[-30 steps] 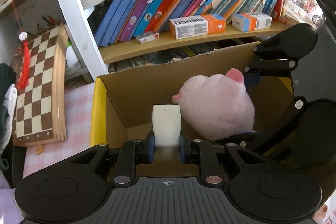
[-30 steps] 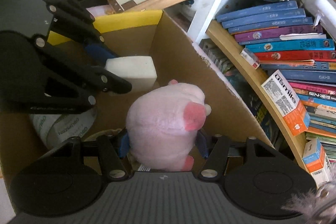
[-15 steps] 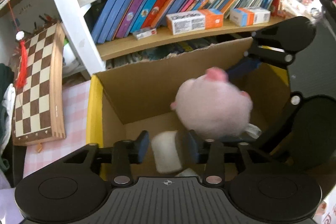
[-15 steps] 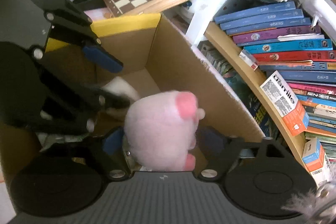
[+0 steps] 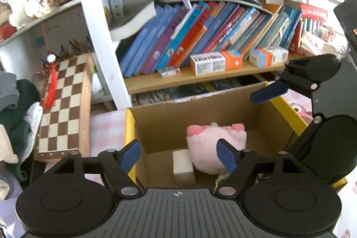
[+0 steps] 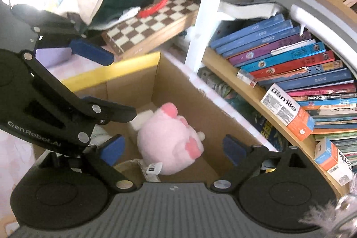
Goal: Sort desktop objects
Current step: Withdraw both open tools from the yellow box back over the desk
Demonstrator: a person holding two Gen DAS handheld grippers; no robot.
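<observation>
A pink plush pig point(image 5: 214, 146) lies on the floor of an open cardboard box point(image 5: 196, 113) with yellow rims. A white foam block point(image 5: 183, 166) lies beside it on its left. My left gripper point(image 5: 178, 154) is open and empty above the box's near side. My right gripper point(image 6: 173, 147) is open and empty above the pig point(image 6: 169, 139); the block point(image 6: 142, 118) shows just beyond the pig. The right gripper also shows at the right edge of the left wrist view point(image 5: 276, 90). The left gripper's arm crosses the right wrist view point(image 6: 89, 52).
A bookshelf point(image 5: 200, 79) with leaning books and small cartons point(image 5: 215, 61) stands right behind the box. A folded chessboard point(image 5: 64, 104) with a red tassel leans at the left, next to a pile of clothes point(image 5: 15, 104). A white can-like thing point(image 6: 98, 133) lies in the box.
Both grippers opened and let go: the foam block and the pig dropped to the box floor. Both grippers have risen and pulled back above the box.
</observation>
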